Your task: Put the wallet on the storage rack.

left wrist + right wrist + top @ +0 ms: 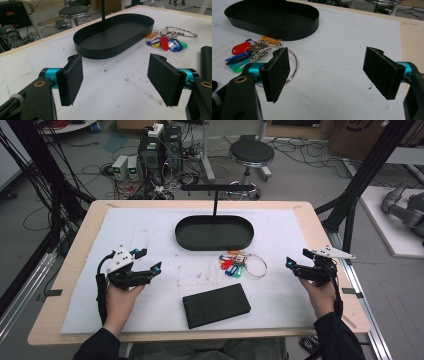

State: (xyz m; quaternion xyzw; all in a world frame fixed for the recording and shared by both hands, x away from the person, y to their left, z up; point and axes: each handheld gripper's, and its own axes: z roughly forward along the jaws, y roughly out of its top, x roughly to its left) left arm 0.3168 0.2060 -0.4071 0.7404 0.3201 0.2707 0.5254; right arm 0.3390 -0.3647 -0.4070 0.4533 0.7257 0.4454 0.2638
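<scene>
A black oval tray (214,233) with an upright post and crossbar stands at the table's far middle; its wall (100,51) and rim (294,35) appear in both gripper views. Just in front of it lies a bunch of coloured key tags on a metal ring (240,264) (168,40) (254,51). A black rectangular case (216,305) lies near the front edge. My left gripper (147,261) (116,80) hovers open at the left, empty. My right gripper (297,258) (328,75) is open at the right, empty, the keys just beyond its left jaw.
A white sheet (150,227) covers the wooden table (320,235). Behind the table stand a round stool (251,154), computer boxes and tangled cables (150,165). Black frame posts (360,185) rise at both sides.
</scene>
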